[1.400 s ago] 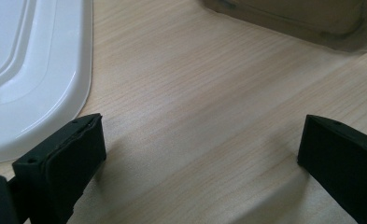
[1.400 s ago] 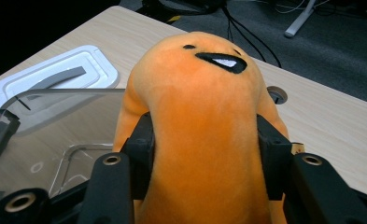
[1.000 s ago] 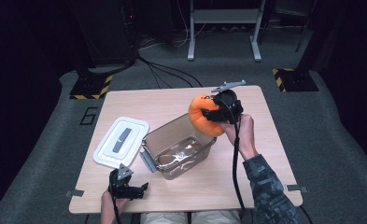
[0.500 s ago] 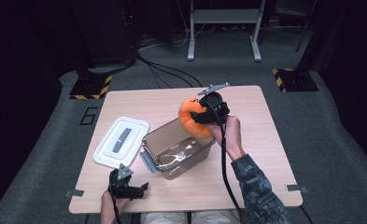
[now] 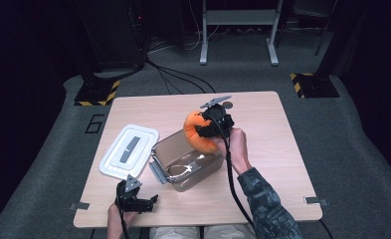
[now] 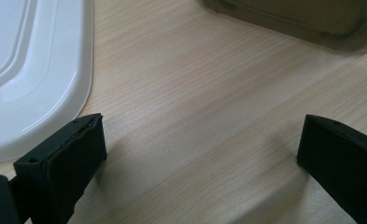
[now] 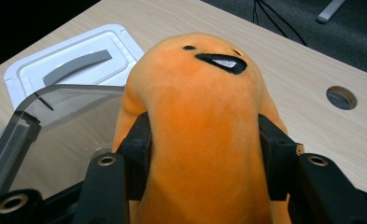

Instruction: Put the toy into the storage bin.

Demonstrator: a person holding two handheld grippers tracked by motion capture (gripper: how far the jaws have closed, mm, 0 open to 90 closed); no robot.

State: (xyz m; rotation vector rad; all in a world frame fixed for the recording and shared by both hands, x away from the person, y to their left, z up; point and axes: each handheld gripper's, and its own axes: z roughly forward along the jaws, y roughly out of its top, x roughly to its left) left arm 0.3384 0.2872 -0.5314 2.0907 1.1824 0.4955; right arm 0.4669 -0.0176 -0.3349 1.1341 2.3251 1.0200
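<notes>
The soft orange plush toy with a stitched black mouth (image 7: 204,126) is clamped between the jaws of the right gripper (image 5: 214,127) and is held over the far rim of the clear rectangular plastic container (image 5: 185,162), at its one o'clock corner. Lowering and release are judged to remain. The white rectangular lid (image 5: 128,152) lies at the container's nine o'clock, not yet fitted. The left gripper (image 5: 133,199), jaws spread, is rested empty on the pale wooden table (image 5: 282,149) at seven o'clock.

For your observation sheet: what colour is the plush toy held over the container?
Orange, with a black mouth; plush toy, right gripper view.
</notes>
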